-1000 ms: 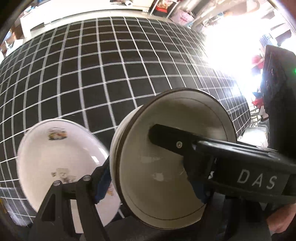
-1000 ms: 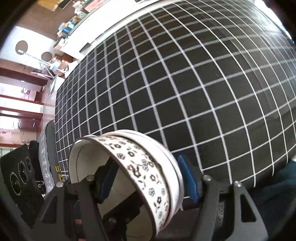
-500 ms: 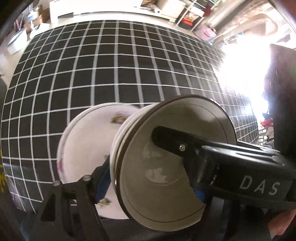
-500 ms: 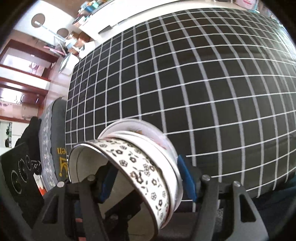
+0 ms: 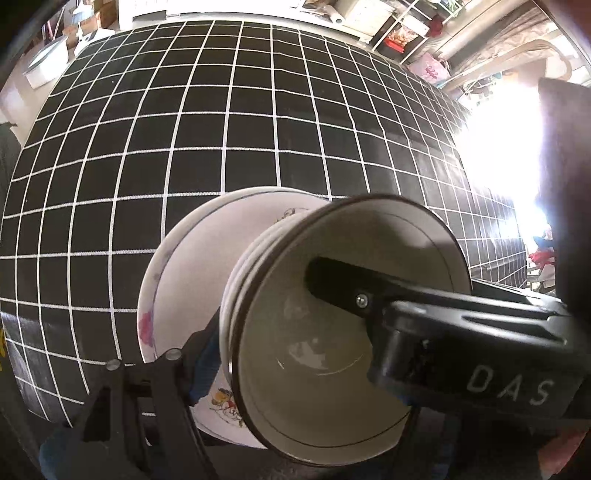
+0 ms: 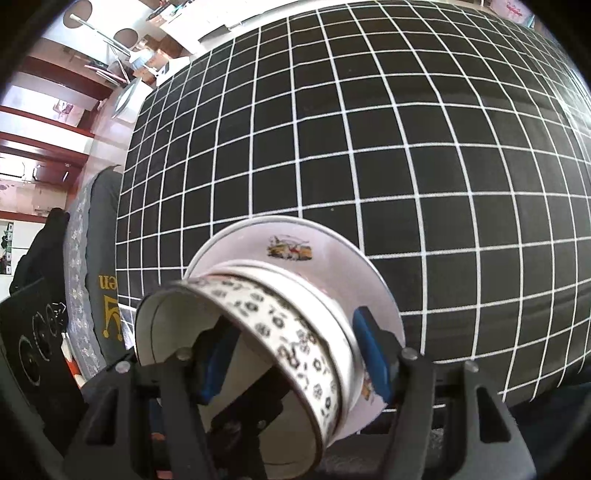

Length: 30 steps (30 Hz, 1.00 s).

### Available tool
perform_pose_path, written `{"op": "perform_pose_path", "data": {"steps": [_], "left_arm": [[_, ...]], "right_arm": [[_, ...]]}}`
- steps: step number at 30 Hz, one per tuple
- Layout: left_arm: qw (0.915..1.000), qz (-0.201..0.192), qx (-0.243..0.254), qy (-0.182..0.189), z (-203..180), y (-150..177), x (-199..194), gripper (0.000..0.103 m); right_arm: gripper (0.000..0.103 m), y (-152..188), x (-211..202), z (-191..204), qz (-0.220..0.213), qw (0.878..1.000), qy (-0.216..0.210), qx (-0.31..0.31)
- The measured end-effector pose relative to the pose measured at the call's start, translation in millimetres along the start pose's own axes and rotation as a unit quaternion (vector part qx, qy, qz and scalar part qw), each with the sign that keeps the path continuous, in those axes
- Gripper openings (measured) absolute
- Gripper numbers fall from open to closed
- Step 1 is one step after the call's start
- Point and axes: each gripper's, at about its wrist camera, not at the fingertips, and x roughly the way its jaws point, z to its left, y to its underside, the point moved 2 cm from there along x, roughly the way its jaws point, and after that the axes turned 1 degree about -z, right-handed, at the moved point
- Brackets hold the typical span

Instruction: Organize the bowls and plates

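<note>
A stack of nested bowls [image 5: 325,350], the top one white inside with a dark rim and a black flower band [image 6: 280,325] outside, hangs tilted between both grippers. My left gripper [image 5: 306,365] is shut on one side of the stack, its blue pad against the outer wall. My right gripper [image 6: 291,358] is shut on the other side, one pad inside and one outside. Its black finger [image 5: 480,350] marked DAS crosses the bowl's mouth in the left wrist view. Right behind the stack, a white plate [image 5: 192,266] with cartoon pictures [image 6: 332,258] lies on the table.
A black cloth with a white grid [image 5: 221,129] covers the table [image 6: 406,147]; its near edge runs just under the plate. A grey flowered cushion [image 6: 85,258] and a black box [image 6: 33,350] stand off the table's left side. Shelves [image 5: 406,29] fill the back.
Both grippers carried the bowl stack sideways and slightly down. The plate, first off to the lower left, now sits directly behind the stack and has come into the right wrist view.
</note>
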Motion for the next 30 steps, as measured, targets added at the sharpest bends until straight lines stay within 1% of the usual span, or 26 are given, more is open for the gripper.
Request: {"op": "perform_pose_path", "data": {"steps": [8, 11, 16, 18, 21, 24, 26, 28, 30], "left_arm": [[1.0, -0.002, 0.001, 0.007, 7, 1, 2, 0.072], [0.9999, -0.006, 0.006, 0.007, 5, 1, 0, 0.072], [0.9996, -0.02, 0.016, -0.012, 5, 4, -10, 0.072], [0.9996, -0.024, 0.011, -0.013, 7, 5, -14, 0.072], [0.9993, -0.033, 0.0, -0.015, 10, 6, -20, 0.072], [0.9986, -0.049, -0.004, -0.018, 12, 11, -33, 0.072], [0.9968, -0.073, 0.006, -0.03, 6, 13, -44, 0.072], [0.9928, -0.106, 0.017, -0.054, -4, 17, -60, 0.072], [0.9908, -0.121, 0.028, -0.053, -14, 18, -68, 0.072]], "right_arm": [[0.064, 0, 3, -2, 0.0, 1.0, 0.003, -0.011], [0.064, 0, 3, -6, 0.001, 1.0, -0.008, -0.01], [0.064, 3, -8, -7, -0.015, 1.0, -0.013, -0.018], [0.064, 4, -15, -7, -0.029, 0.999, -0.009, -0.026], [0.064, 8, -24, -7, -0.038, 0.999, -0.01, -0.035], [0.064, 13, -34, -9, -0.053, 0.998, -0.008, -0.038], [0.064, 16, -40, -10, -0.063, 0.997, -0.005, -0.04], [0.064, 20, -48, -10, -0.075, 0.996, -0.006, -0.043], [0.064, 25, -57, -10, -0.087, 0.995, -0.006, -0.046]]}}
